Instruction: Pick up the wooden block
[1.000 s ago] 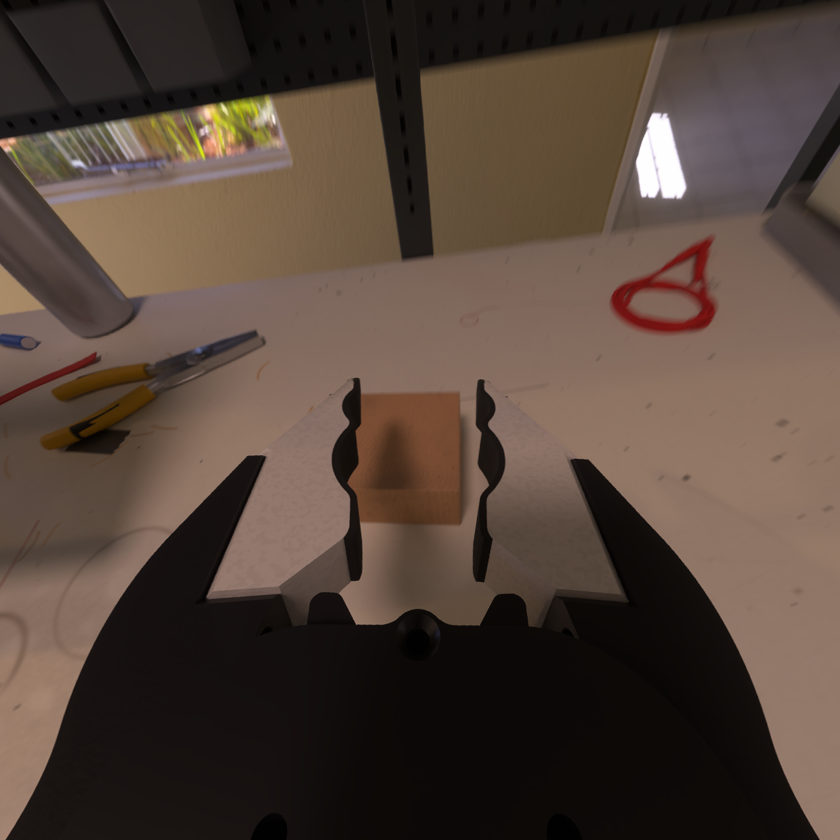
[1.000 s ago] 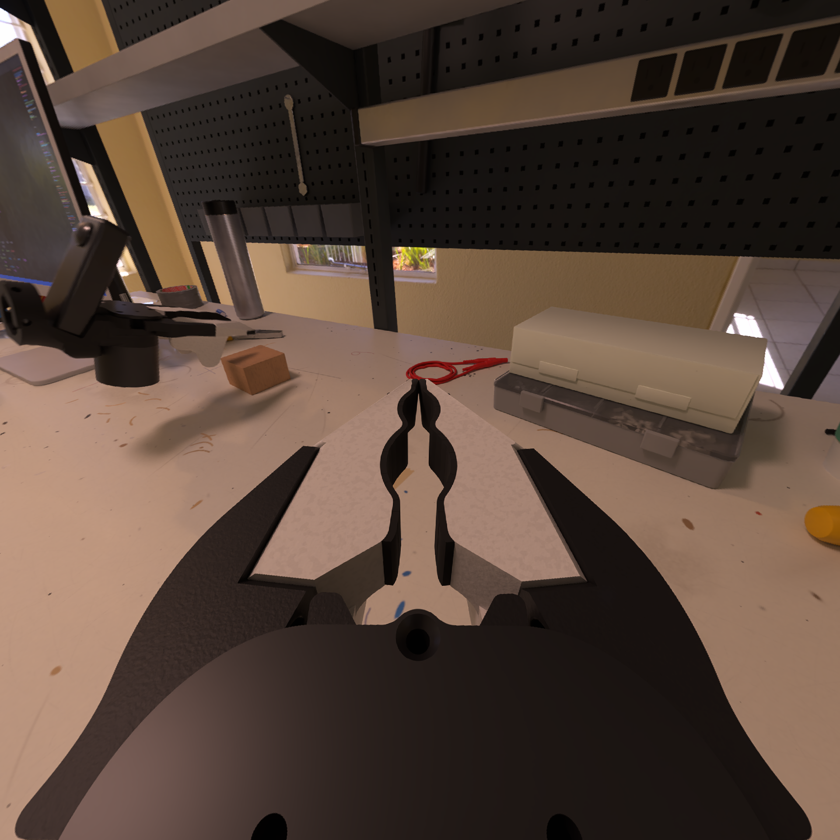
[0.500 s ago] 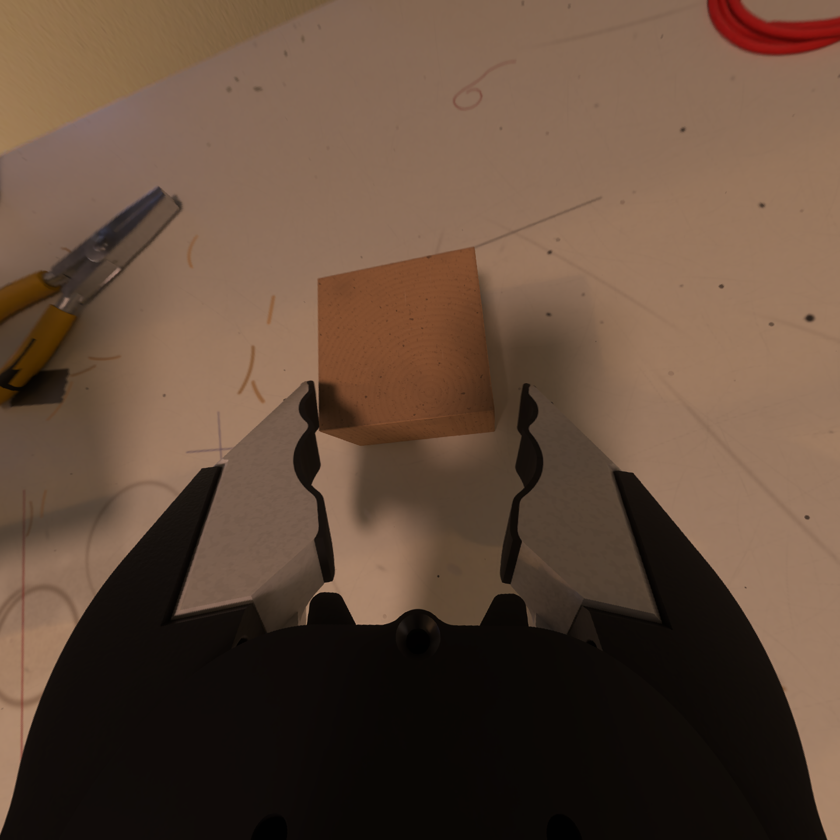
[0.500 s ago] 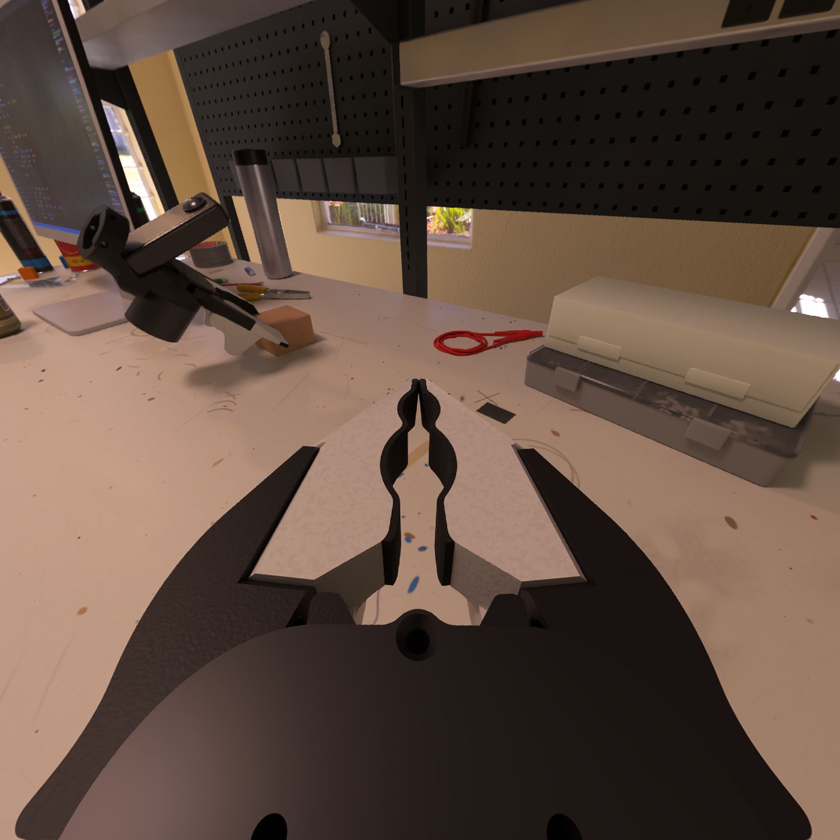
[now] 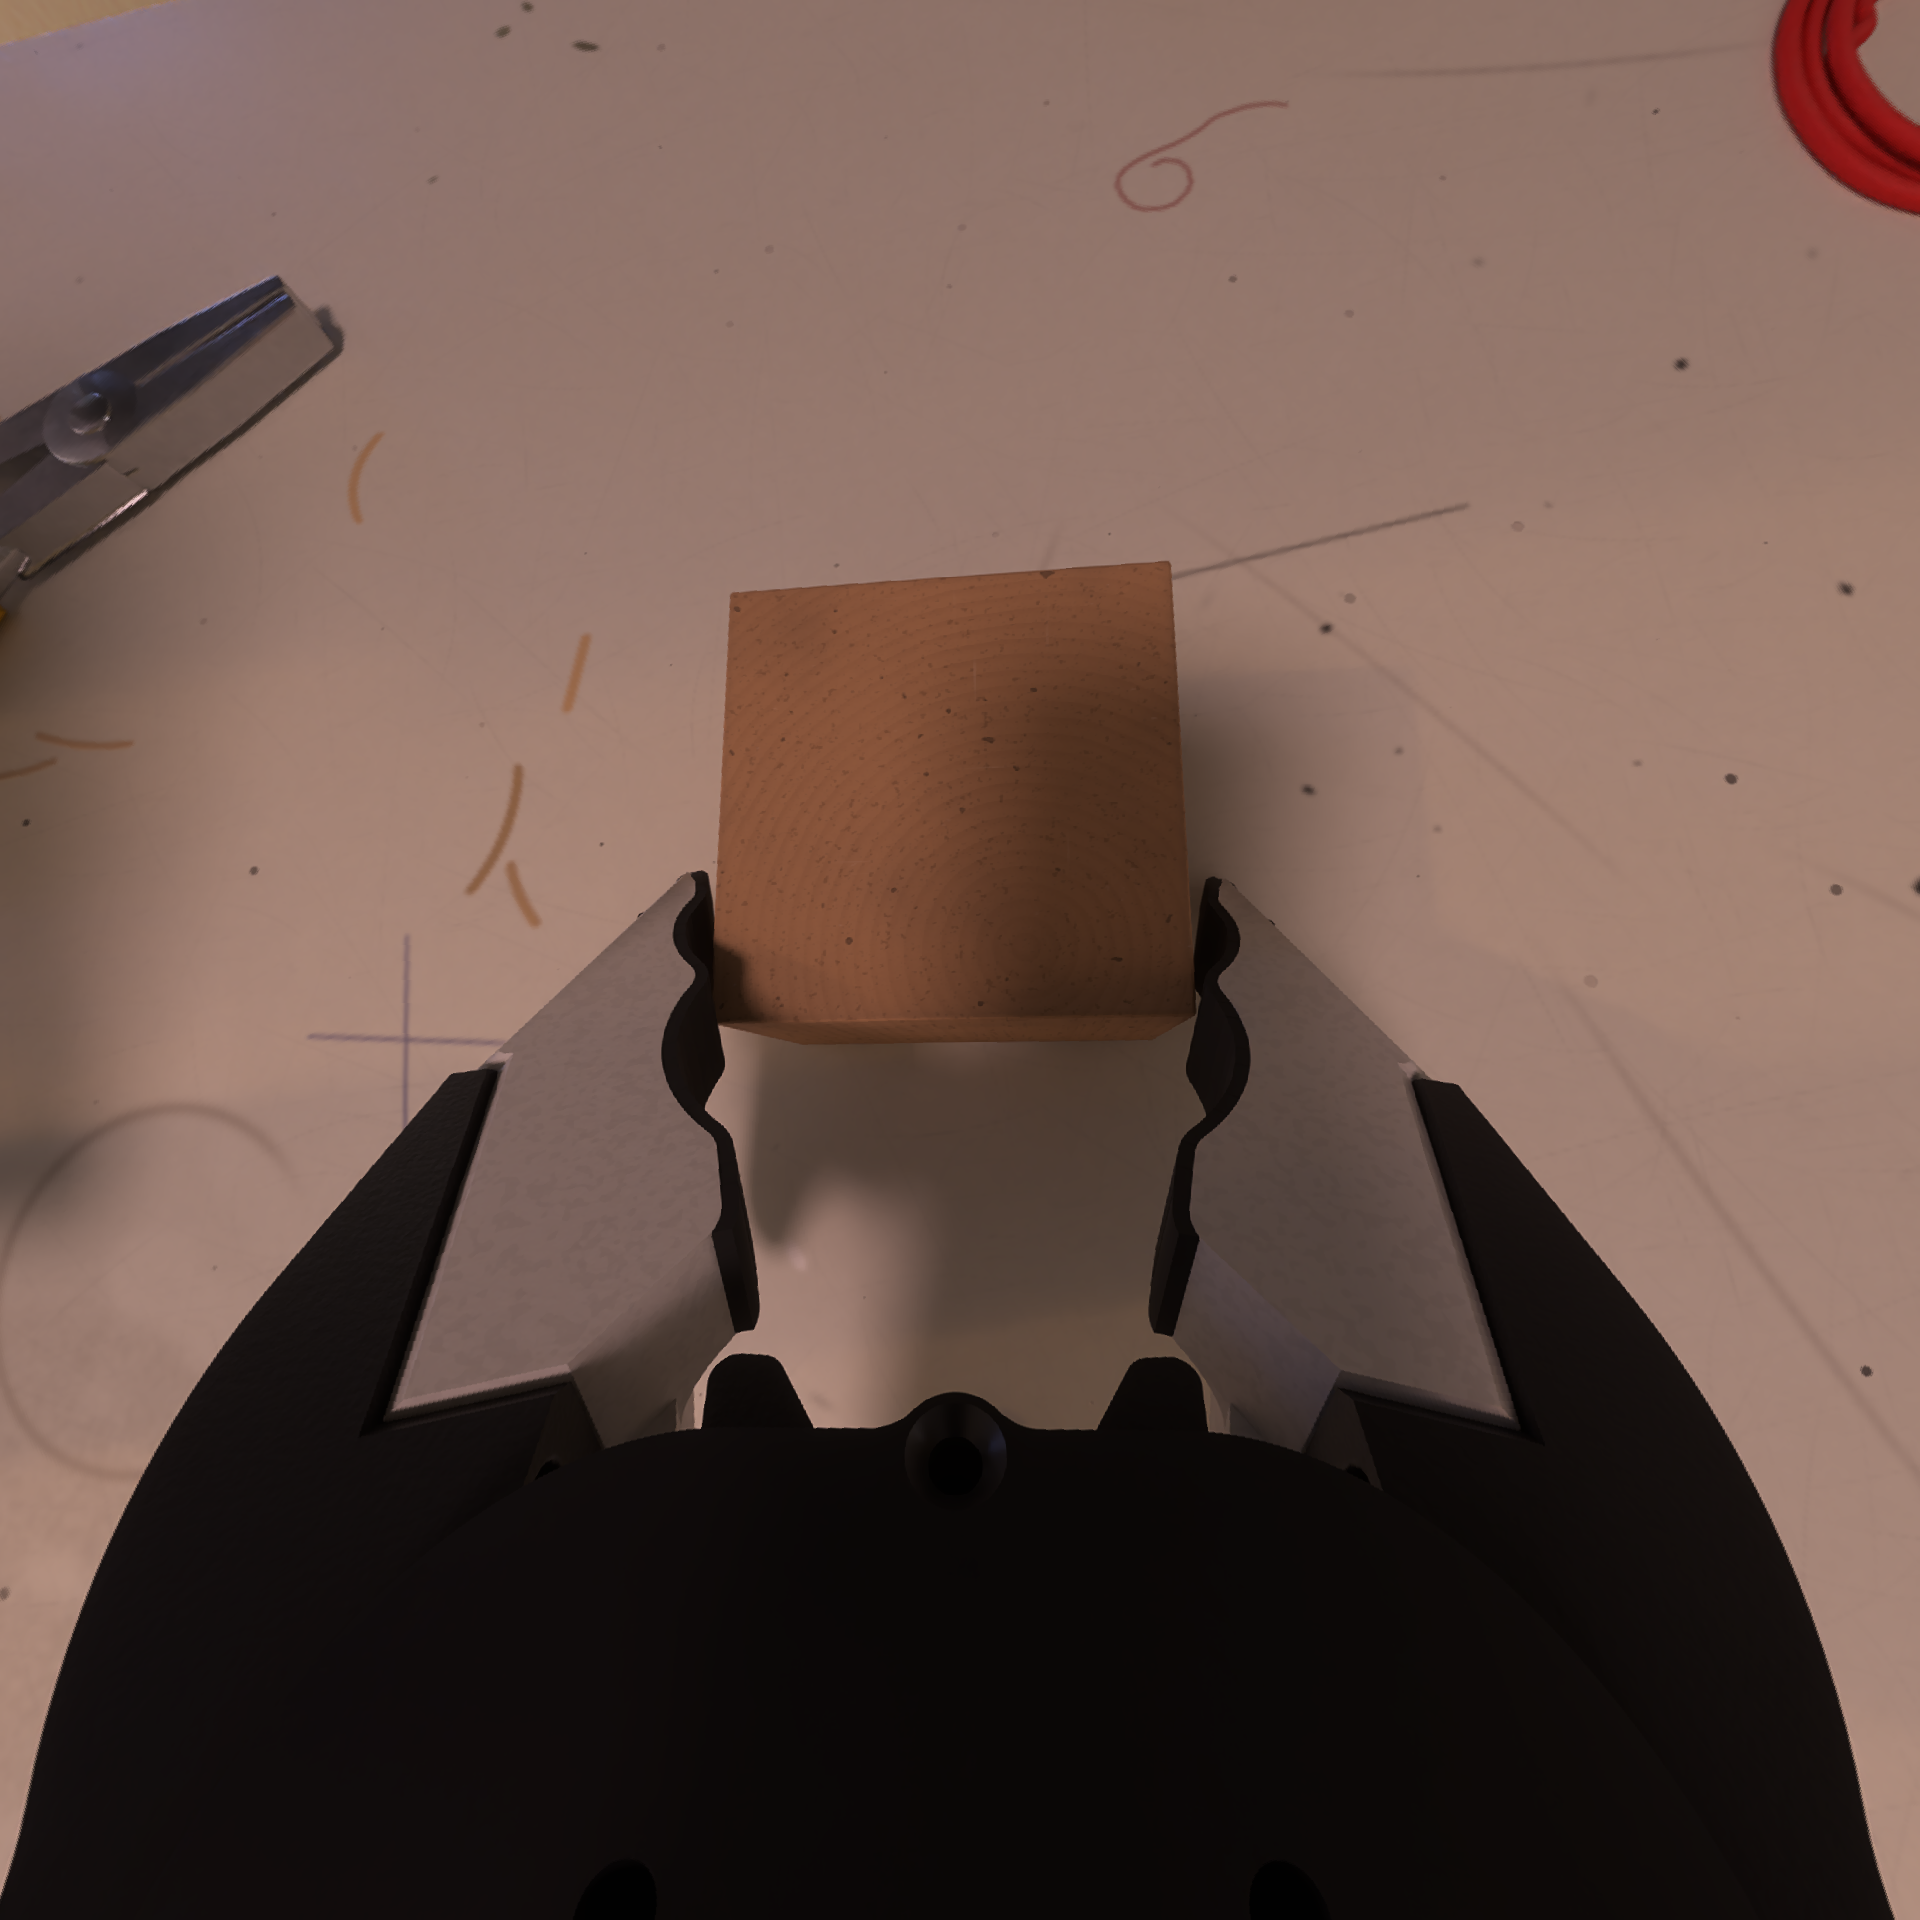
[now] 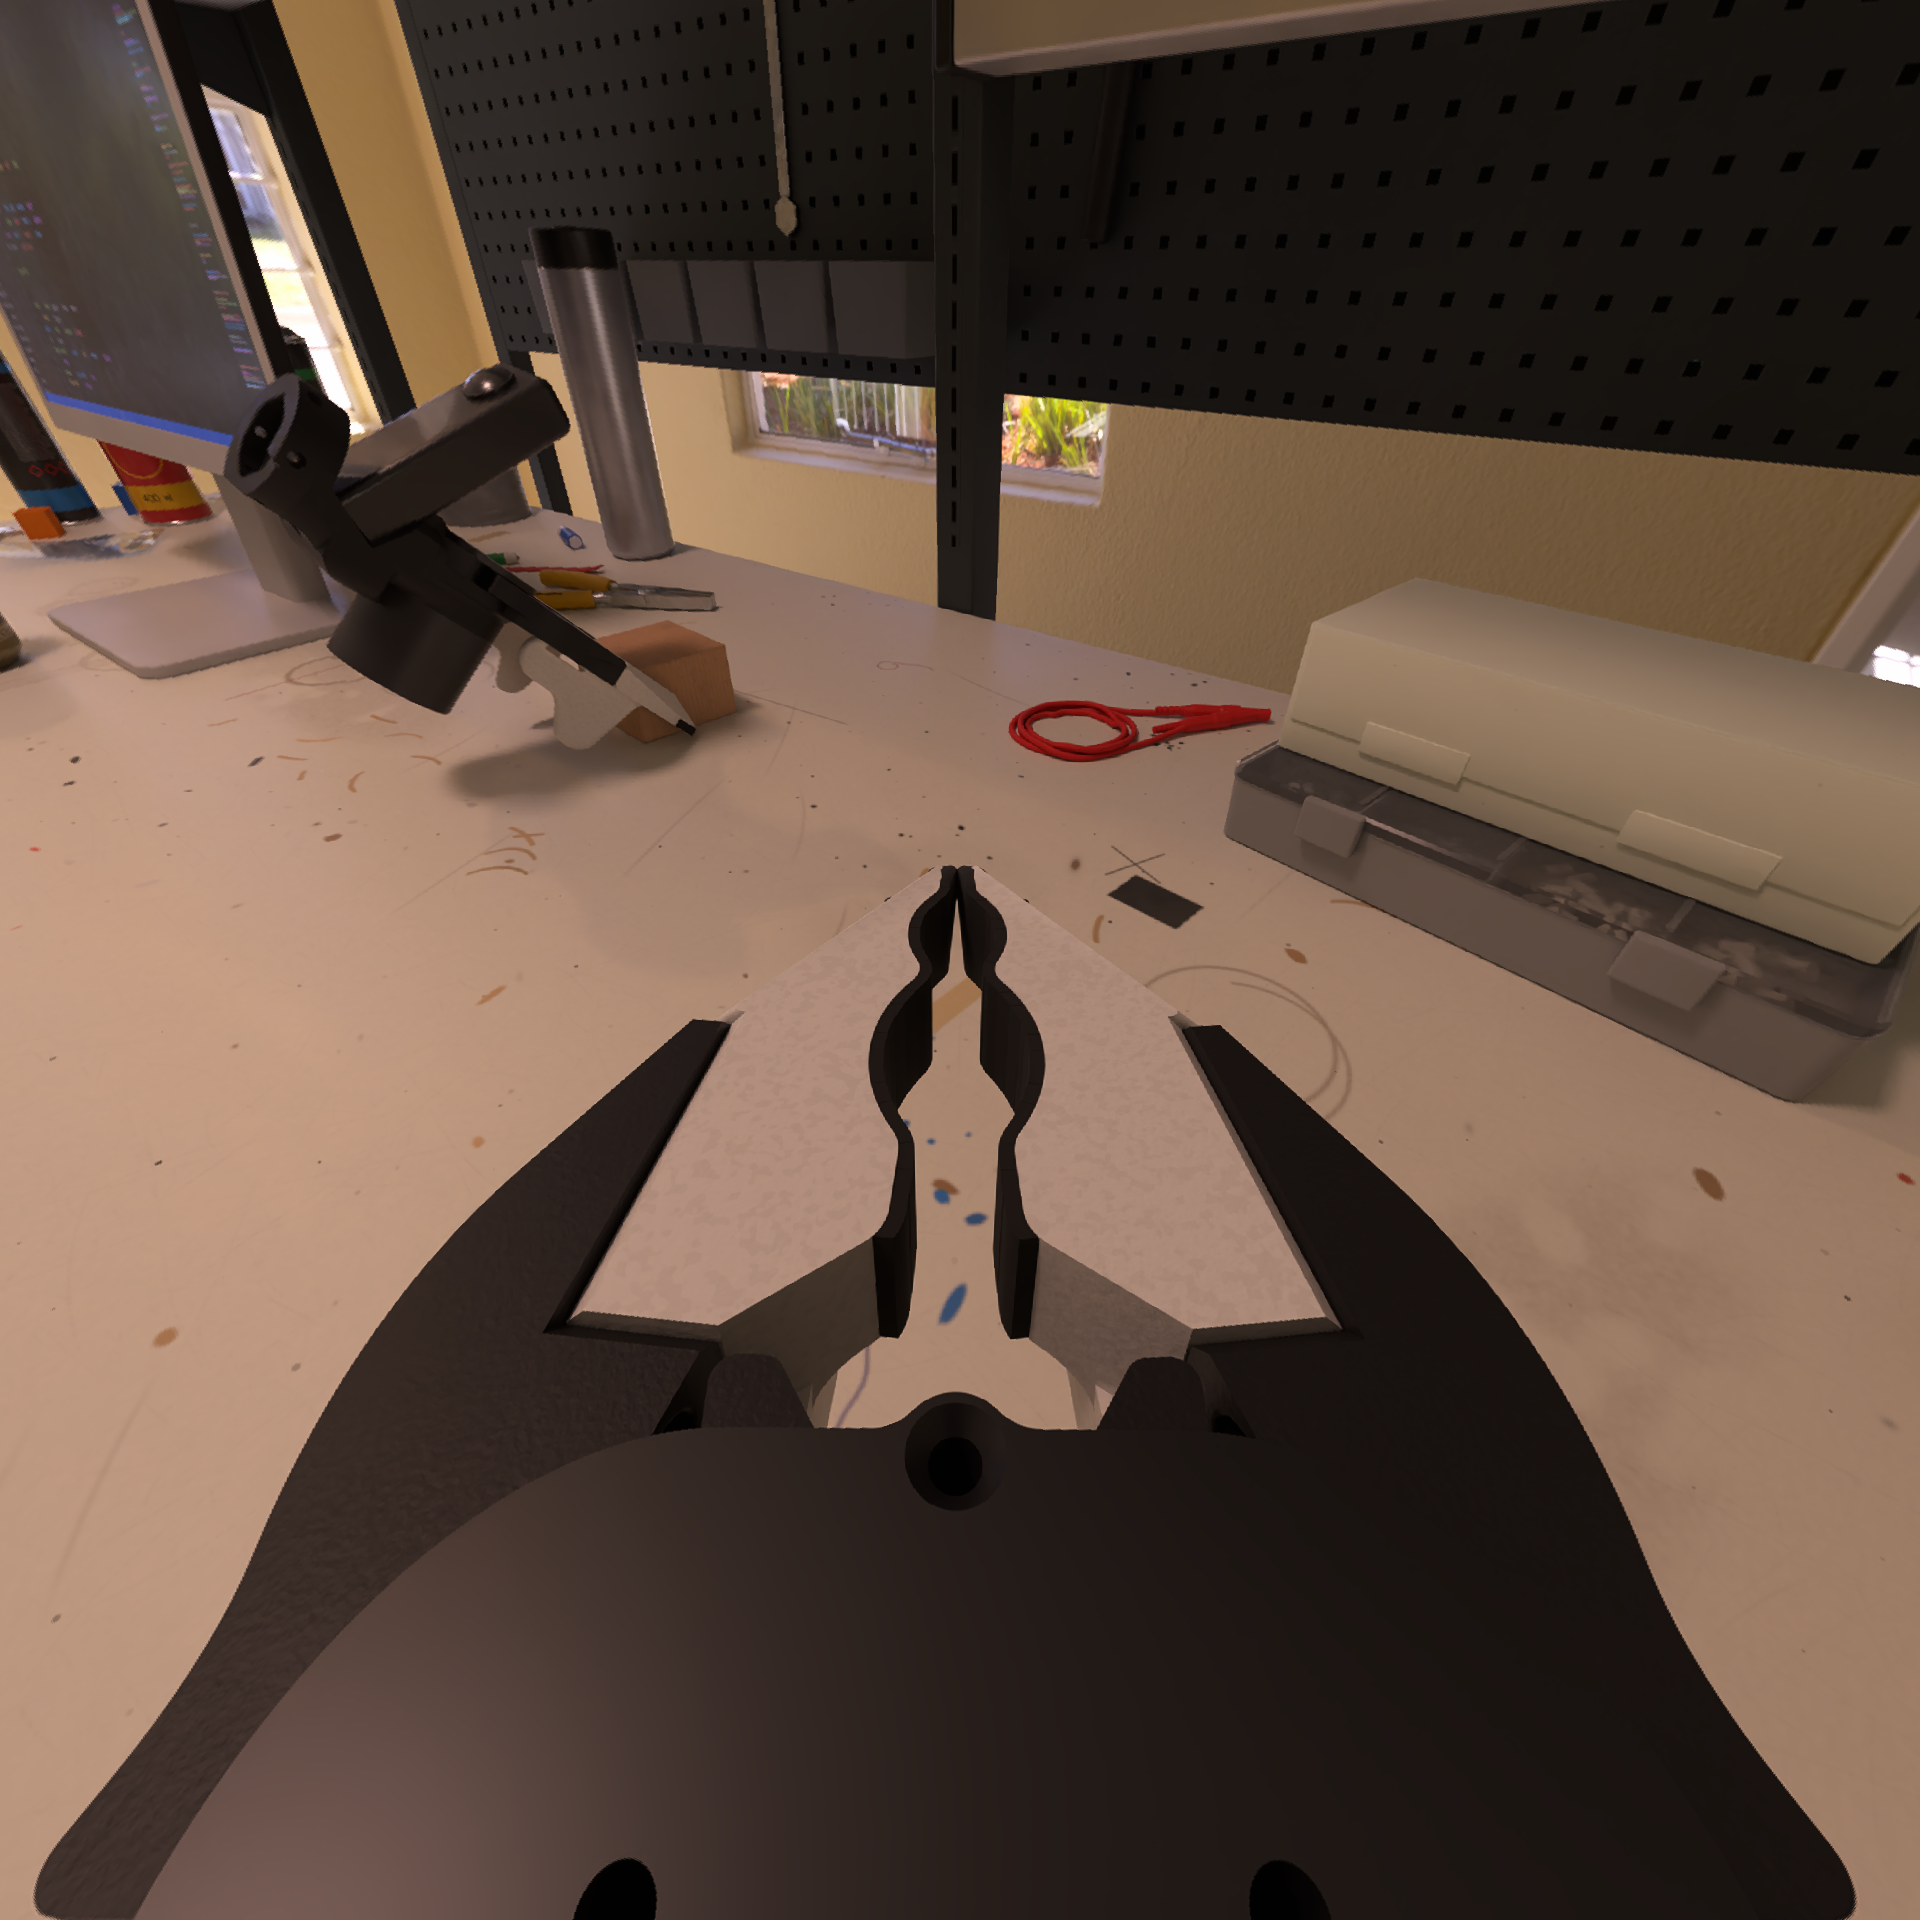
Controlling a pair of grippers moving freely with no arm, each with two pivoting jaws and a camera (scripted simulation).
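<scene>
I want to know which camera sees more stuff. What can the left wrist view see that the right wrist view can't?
Only the left wrist view shows the wooden block's top face from above, sitting between the open left tool's fingertips, and a curly red scribble on the table.

Only the right wrist view shows the shut right tool, a monitor, a metal cylinder, the pegboard and two stacked cases.

Both show the block, the left tool, the pliers, the red cable and the table.

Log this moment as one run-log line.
stage: pre-grasp | left gripper: open, fingertips straddling wooden block | block: on bench | right gripper: shut, empty, apart
</scene>
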